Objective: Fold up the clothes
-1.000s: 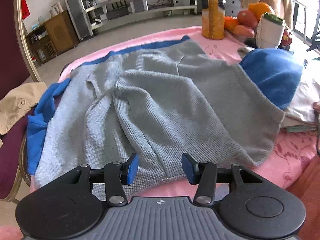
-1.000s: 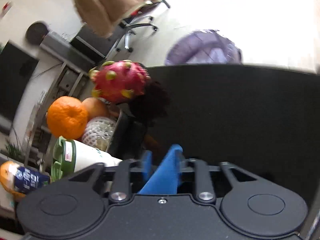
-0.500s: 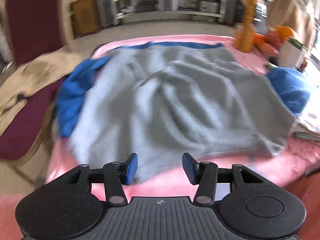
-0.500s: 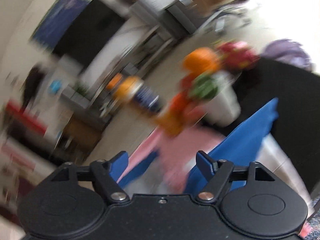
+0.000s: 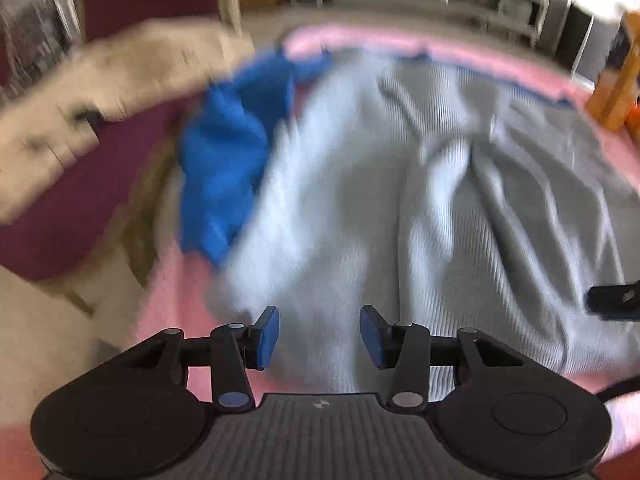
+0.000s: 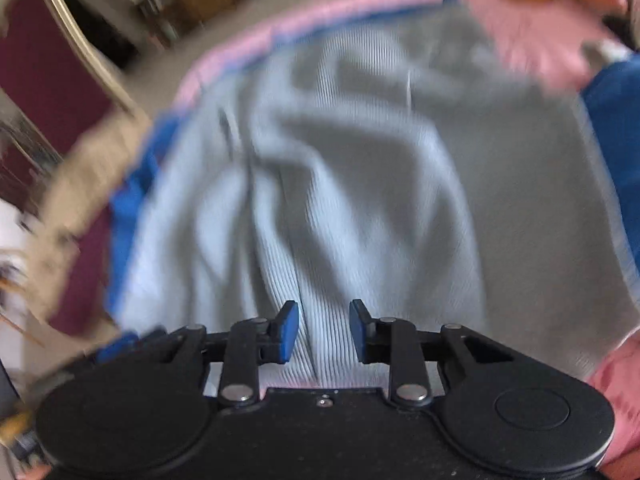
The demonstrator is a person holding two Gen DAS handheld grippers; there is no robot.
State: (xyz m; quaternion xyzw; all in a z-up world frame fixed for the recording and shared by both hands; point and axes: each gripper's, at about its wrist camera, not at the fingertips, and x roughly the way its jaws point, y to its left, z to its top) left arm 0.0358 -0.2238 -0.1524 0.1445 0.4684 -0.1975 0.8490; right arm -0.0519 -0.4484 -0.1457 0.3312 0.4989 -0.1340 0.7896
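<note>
A grey ribbed sweater [image 5: 400, 200] lies spread and wrinkled over a pink-covered table [image 5: 172, 312]. A blue garment [image 5: 228, 160] sticks out from under its left side. My left gripper [image 5: 319, 338] hovers open over the sweater's near left corner, with nothing between its pads. In the right wrist view, my right gripper [image 6: 324, 332] hangs over the near part of the sweater [image 6: 360, 180]. Its jaws are closing, and the pads stand apart with no cloth pinched. A black part of the right gripper [image 5: 612, 300] shows at the left view's right edge.
A maroon chair [image 5: 60, 208] with a beige garment [image 5: 120, 68] draped on it stands left of the table. An orange bottle [image 5: 616, 80] is at the far right. More blue cloth [image 6: 616, 120] lies to the right of the sweater. Both views are blurred.
My right gripper let go of the blue cloth and swung from the fruit side to above the grey sweater, its jaws narrowing. My left gripper slid left along the sweater's near edge.
</note>
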